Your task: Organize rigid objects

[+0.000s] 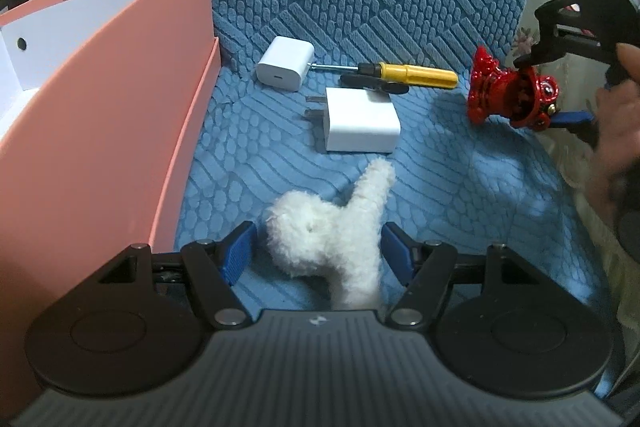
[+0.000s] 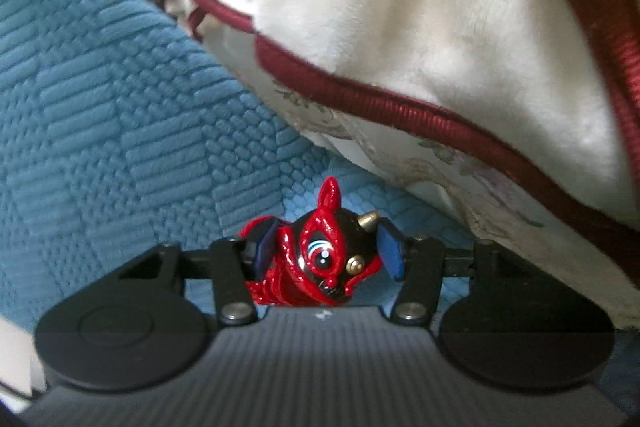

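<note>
Right hand-held gripper (image 2: 326,251) clenched on red figurine (image 2: 320,259); left hand-held gripper (image 1: 318,253), spread wide, straddles white plush toy (image 1: 332,227).

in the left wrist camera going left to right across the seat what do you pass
Pink box → small white charger → large white charger → yellow-handled screwdriver → red lion figurine, between the right gripper's fingers.

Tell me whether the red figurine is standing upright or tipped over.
Tipped. The red figurine lies sideways, base pointing left, head between the right gripper pads.
</note>
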The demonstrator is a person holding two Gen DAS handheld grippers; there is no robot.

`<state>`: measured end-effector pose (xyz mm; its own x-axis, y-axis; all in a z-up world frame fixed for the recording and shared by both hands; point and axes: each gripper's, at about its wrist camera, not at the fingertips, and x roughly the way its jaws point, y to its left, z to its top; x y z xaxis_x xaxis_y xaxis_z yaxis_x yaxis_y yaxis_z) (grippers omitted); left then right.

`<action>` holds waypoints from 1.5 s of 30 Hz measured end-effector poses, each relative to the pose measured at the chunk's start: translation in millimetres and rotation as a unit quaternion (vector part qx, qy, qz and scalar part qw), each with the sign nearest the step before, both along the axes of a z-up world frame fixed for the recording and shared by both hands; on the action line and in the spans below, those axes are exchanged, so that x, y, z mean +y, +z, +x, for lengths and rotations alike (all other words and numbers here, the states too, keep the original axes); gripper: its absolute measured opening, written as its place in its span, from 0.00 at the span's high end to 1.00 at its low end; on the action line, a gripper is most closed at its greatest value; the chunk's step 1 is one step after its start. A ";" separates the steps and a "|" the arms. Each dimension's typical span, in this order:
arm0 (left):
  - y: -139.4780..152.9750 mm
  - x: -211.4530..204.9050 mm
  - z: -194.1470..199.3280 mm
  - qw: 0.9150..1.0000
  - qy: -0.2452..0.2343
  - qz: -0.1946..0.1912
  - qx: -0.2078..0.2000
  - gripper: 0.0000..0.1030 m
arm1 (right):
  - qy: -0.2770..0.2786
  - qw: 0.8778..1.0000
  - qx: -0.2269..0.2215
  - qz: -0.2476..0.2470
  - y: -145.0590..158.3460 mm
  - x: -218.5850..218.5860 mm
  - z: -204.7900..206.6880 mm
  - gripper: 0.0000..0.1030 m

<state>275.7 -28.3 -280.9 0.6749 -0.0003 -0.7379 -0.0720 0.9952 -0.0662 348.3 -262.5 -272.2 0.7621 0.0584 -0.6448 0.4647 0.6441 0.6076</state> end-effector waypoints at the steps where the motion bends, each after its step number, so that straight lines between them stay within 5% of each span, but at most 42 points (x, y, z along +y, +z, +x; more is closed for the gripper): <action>1: 0.4 0.1 -1.6 1.000 -0.004 0.004 0.000 0.29 | 0.008 1.000 0.000 -0.008 3.2 2.8 -1.5 0.45; 9: 8.6 -4.2 -14.0 1.000 -0.026 -0.002 -0.009 0.29 | 0.096 0.990 0.006 -0.103 28.2 10.2 -37.5 0.45; 16: 17.6 -0.2 -13.9 0.999 -0.020 -0.033 -0.008 0.29 | 0.178 0.959 0.002 -0.222 42.4 20.0 -71.0 0.45; 21: 17.9 0.2 -11.5 0.999 -0.018 -0.036 0.000 0.29 | 0.208 0.943 0.014 -0.261 38.3 24.7 -94.2 0.45; 30: 13.3 -1.9 -2.4 1.000 -0.024 0.001 0.006 0.29 | 0.283 0.877 -0.002 -0.388 24.0 68.9 -106.6 0.45; 36: 10.6 -3.0 4.6 0.999 -0.028 0.017 0.007 0.30 | 0.276 0.886 -0.027 -0.373 23.7 67.6 -116.5 0.45; 41: 6.1 -0.9 10.2 0.999 -0.026 0.018 0.020 0.39 | 0.265 0.904 -0.032 -0.335 23.2 62.6 -123.0 0.26; 45: 5.0 -1.6 11.2 0.999 -0.030 0.026 0.018 0.39 | 0.269 0.901 -0.034 -0.338 17.7 68.0 -122.2 0.24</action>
<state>286.9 -29.9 -275.9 0.6478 -0.0012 -0.7618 -0.0136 0.9998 -0.0131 226.1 -194.5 -254.5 0.7795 0.0426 -0.6250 -0.0488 0.9988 0.0071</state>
